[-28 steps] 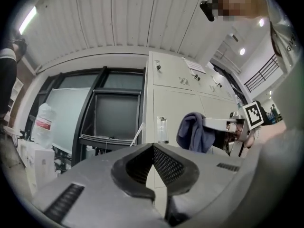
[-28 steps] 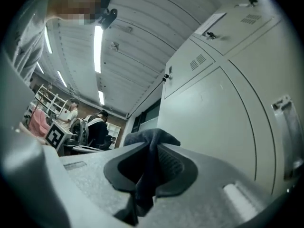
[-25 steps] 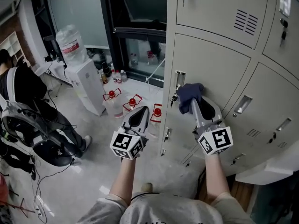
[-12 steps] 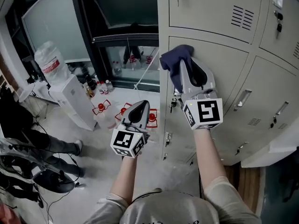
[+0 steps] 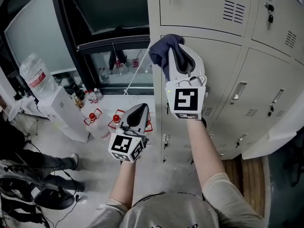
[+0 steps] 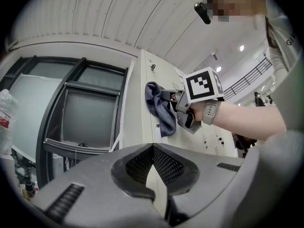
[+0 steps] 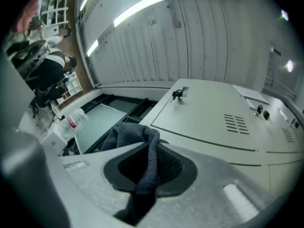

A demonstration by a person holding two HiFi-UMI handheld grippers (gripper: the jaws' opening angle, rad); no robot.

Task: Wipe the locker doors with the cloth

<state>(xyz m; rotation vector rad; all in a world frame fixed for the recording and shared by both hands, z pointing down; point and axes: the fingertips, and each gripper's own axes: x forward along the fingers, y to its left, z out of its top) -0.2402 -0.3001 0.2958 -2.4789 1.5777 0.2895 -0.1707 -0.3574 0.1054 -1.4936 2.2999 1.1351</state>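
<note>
A dark blue cloth [image 5: 164,52] is pressed against the upper left corner of a beige locker door [image 5: 216,61], and my right gripper [image 5: 176,56] is shut on it. The same cloth [image 7: 142,163] hangs bunched between the jaws in the right gripper view, with another locker door [image 7: 213,113] ahead. My left gripper [image 5: 137,112] hangs lower, to the left of the lockers, shut and empty. From the left gripper view the cloth [image 6: 159,108] and the right gripper [image 6: 178,103] show against the locker's side [image 6: 142,103].
A window with a dark frame [image 5: 109,42] stands left of the lockers. On the floor below are a water dispenser [image 5: 61,110] with a bottle [image 5: 35,77], and several red-capped jugs [image 5: 102,122]. A seated person's legs [image 5: 33,160] are at the lower left.
My right gripper has carried the cloth up the locker door, from beside the latch to the door's upper left corner. The left gripper stayed low and shut.
</note>
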